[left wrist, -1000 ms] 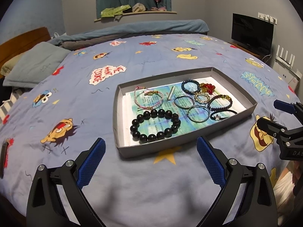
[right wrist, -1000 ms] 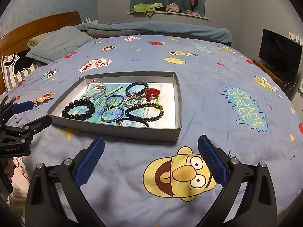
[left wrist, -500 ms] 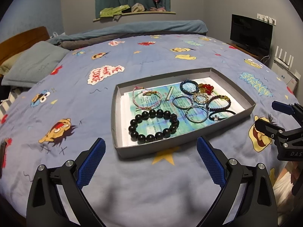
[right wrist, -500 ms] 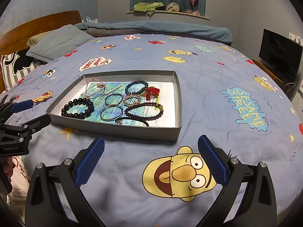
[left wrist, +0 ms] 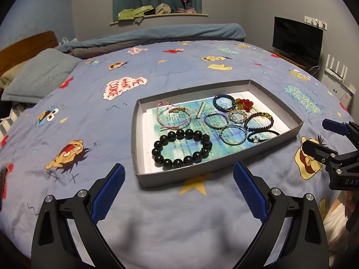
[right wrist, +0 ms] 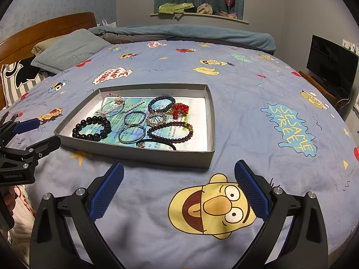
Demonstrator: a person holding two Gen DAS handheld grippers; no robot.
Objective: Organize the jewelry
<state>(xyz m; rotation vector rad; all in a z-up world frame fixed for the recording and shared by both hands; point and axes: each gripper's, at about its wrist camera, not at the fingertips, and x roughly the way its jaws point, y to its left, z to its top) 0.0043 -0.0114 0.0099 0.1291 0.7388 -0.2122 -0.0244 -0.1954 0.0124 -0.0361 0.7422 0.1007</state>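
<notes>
Both grippers hang spread wide above the bed, gripping nothing.

From the left wrist view, the left gripper (left wrist: 177, 185) has its blue pads far apart over the blue cartoon bedspread (left wrist: 85, 103), just short of the near wall of the grey tray (left wrist: 249, 165). The tray lies flat on the bedspread with a printed sheet (left wrist: 193, 143) lining its floor, and all the jewelry sits inside it. A black bead bracelet (left wrist: 181, 149) lies at the near left. Behind it is a pink cord bracelet (left wrist: 174, 117), and a small pearl bar (left wrist: 200, 113) lies beside that. Two silver bangles (left wrist: 233, 134) lie mid-tray, one nearer than the other. A blue bead bracelet (left wrist: 224, 102) and a red bead cluster (left wrist: 244, 104) sit at the back right. A dark purple bracelet (left wrist: 259, 122) and a black band (left wrist: 263, 134) lie toward the right wall. The right gripper (left wrist: 323, 134) shows at the right edge, jaws apart, just off the tray's right corner.

From the right wrist view, the right gripper (right wrist: 178, 182) is likewise released, above a yellow cartoon face (right wrist: 213, 206) printed on the bedspread, near the tray's front wall. The left gripper (right wrist: 36, 132) appears at the left edge, next to the tray's near left corner. A pillow (right wrist: 67, 49) and a wooden headboard (right wrist: 44, 29) lie beyond.
</notes>
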